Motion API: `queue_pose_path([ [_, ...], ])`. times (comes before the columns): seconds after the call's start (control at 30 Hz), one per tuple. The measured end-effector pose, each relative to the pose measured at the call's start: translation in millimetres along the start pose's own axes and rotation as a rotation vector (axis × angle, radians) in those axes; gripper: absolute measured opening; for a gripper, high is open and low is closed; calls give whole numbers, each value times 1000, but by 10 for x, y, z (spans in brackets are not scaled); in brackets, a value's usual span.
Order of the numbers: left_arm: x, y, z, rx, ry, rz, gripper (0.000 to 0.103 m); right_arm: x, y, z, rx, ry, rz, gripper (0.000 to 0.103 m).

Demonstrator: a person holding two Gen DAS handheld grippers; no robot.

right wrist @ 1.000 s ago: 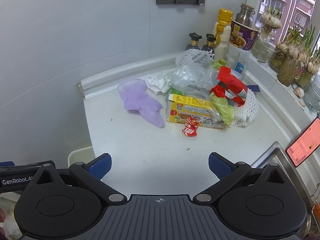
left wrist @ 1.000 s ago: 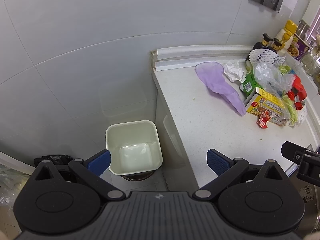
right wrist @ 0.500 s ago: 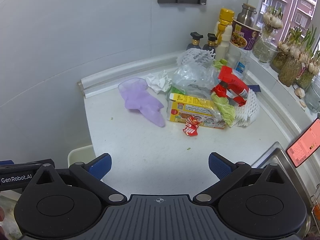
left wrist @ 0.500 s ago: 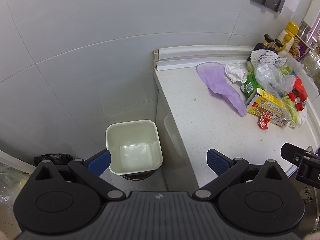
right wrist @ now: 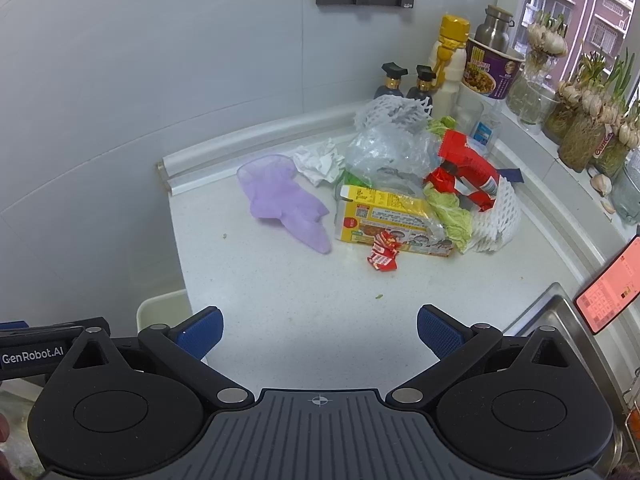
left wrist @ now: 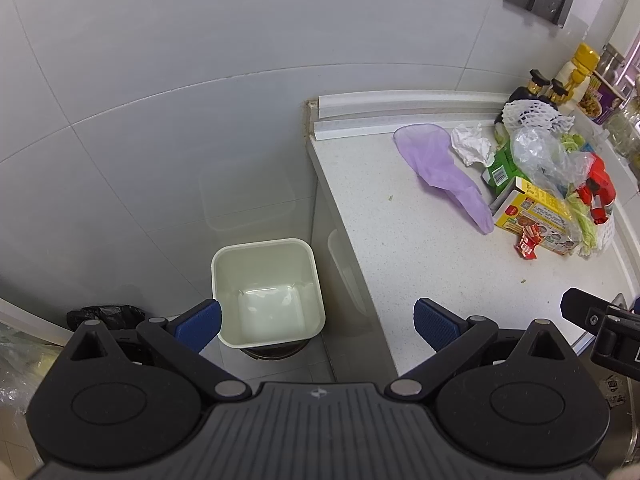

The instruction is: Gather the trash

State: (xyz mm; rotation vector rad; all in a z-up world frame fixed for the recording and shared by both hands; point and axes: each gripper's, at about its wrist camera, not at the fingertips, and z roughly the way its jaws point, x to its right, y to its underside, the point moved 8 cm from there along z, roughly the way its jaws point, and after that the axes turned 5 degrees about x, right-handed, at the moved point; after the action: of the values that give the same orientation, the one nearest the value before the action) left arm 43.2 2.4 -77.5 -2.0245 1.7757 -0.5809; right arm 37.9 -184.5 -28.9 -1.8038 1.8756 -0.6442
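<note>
Listing trash items w/ handling notes, positions given rel. to the grippers.

Right gripper: jaws spread wide, nothing held, hovering over bare counter. Left gripper: also spread wide, empty, straddling the counter edge, w/ bin below and ahead of its left finger.

1. Purple glove: ahead of right gripper, slightly left, nearest big item. Soft, limp, prob. thin rubber; light. Pinch anywhere on the flat palm or cuff; will drape.
2. Red wrapper: ahead, slightly right, just in front of the box. Crinkled foil, very light, small; pinch across the crumple.
3. Yellow box: behind the wrapper. Stiff card, prob. empty and light; grip across the short top edge, not the wide face.
4. Crumpled tissue: further ahead, beside glove cuff. Soft, compressible, easy grip.
5. Clear plastic bag: atop the pile, behind box. Slippery, flimsy; take a bunched fold.
6. Cabbage leaves: right of box, touching it. Limp, maybe damp, tears easily.
7. White foam net: far right of pile. Springy, light; fingers could snag the mesh.
8. Red packet: resting in the net. Glossy, likely slippery.

Bin looks empty, so collection not yet begun.
</note>
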Motion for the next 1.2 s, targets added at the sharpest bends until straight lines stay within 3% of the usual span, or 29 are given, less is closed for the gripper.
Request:
queue_pose_path([
  [0.53,-47,11,48,-2,-6,0,102,30,10,59,-8,-10,9,103],
  [0.77,-30,-93,81,47,-9,0,102,114,23,153,0,-2,-6,103],
  [0.93,123,-239,101,143,44,45,102,325,-10,245,46,1,18,103],
  [1.07,341,-330,177,136,138,123,102,534,-69,312,96,5,15,103],
  [1.2,583,-453,274,144,170,171,102,745,-162,389,116,-12,38,103],
])
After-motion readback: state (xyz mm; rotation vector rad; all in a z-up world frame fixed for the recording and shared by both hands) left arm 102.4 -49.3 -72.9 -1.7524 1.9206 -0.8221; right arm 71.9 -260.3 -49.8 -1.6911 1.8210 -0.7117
